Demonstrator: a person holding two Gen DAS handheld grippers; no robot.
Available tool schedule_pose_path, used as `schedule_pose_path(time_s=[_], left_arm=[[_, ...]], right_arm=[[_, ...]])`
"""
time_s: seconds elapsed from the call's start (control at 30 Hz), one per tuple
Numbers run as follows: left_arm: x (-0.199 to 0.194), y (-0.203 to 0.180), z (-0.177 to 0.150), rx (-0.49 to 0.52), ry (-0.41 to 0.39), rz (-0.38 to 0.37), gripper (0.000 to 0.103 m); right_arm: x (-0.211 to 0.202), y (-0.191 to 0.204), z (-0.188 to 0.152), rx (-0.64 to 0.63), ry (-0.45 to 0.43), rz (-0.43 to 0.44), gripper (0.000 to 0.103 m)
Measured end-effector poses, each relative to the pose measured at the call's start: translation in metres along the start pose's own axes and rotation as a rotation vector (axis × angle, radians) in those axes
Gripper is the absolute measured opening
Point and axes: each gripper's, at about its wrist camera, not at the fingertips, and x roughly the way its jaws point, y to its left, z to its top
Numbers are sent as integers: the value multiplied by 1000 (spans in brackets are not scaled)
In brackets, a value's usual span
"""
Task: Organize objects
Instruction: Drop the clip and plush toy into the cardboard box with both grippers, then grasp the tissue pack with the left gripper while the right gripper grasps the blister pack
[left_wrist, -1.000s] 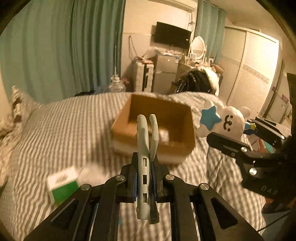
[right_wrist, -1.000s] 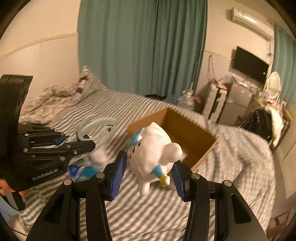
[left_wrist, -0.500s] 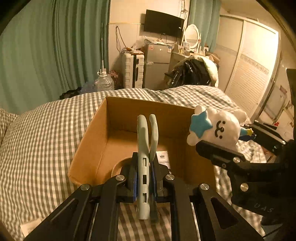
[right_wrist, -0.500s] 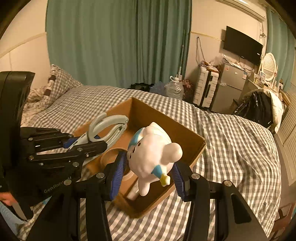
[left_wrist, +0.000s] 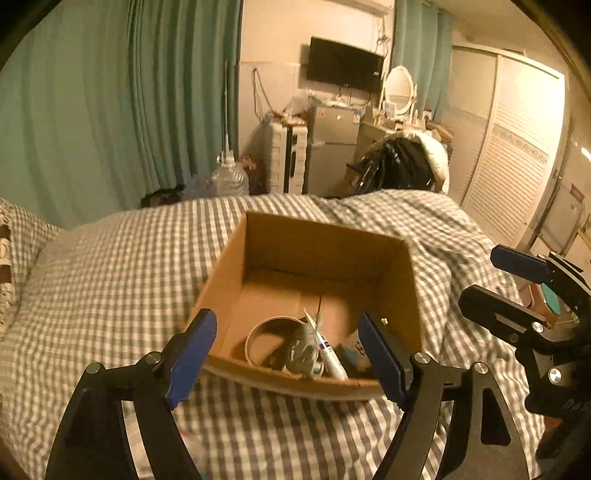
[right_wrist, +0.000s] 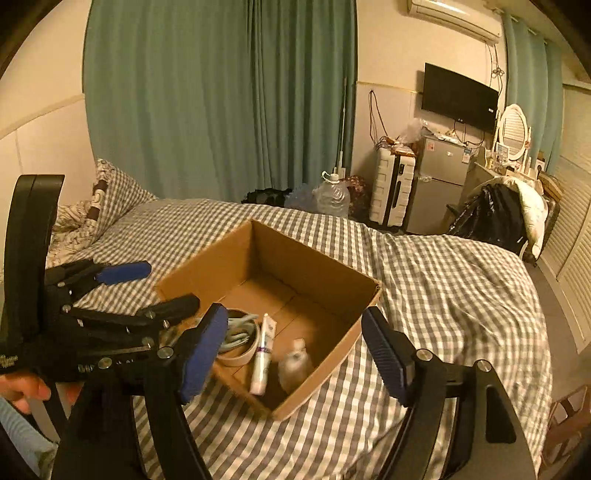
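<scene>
Your left gripper (left_wrist: 286, 354) has its blue pads spread wide with nothing between them, poised over the near rim of the cardboard box (left_wrist: 400, 295). Your right gripper (right_wrist: 295, 349) is equally wide apart and empty, and its view also catches the left gripper at 9 o'clock with the hand (right_wrist: 26, 391) that grips it.

The left view looks straight into the box: a tape roll (left_wrist: 269, 341) at 6 o'clock on the floor, grey-green pliers (left_wrist: 303, 349) lying across it, and a white tube (left_wrist: 330, 356) just beside them. Only the right view shows the plush toy (right_wrist: 295, 363), a blurred pale shape in the box's near corner, at about 5 o'clock from the tube; from the left it is a smear behind the right-hand pad.

The box sits on a bed under a grey checked cover (right_wrist: 443, 280). Past it stand teal curtains (right_wrist: 221, 99), a water jug (right_wrist: 332, 195), a white suitcase (right_wrist: 393, 192), a small fridge (right_wrist: 437, 184) and a wall television (right_wrist: 460, 98). A louvred wardrobe (left_wrist: 513, 155) fills the left view at 2 o'clock.

The toy's features cannot be made out through the blur.
</scene>
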Motion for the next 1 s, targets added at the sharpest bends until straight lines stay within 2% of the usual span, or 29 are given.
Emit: schedule_pose_path(time_s=[0.03,0.13,0.3,0.43,0.53,0.73,1.0], left_arm=[[-13,2,0,3,-14,0,88],[-54,10,-1,1,-53,28,92],[-122,32,-10,-7,-111,73,103],[-164,58,-32,-15,-133,138,103],[-179,75,-54,-13,-126,197,103],[-175,103,-124,-21,-71,363,103],[-112,127,-191,-144,46,390,103]], right_arm=[[-9,3,1,-7,-5,-5,76],[-44,17,6,-26,-38,-29,81],[-100,52,13,-38,-106,-16,92],[-121,86,6,-65,-125,14,94],[-125,112,-6,-87,-130,34,95],[-102,155,-54,-82,-84,34,95],[-28,186,-113,-89,34,32,95]])
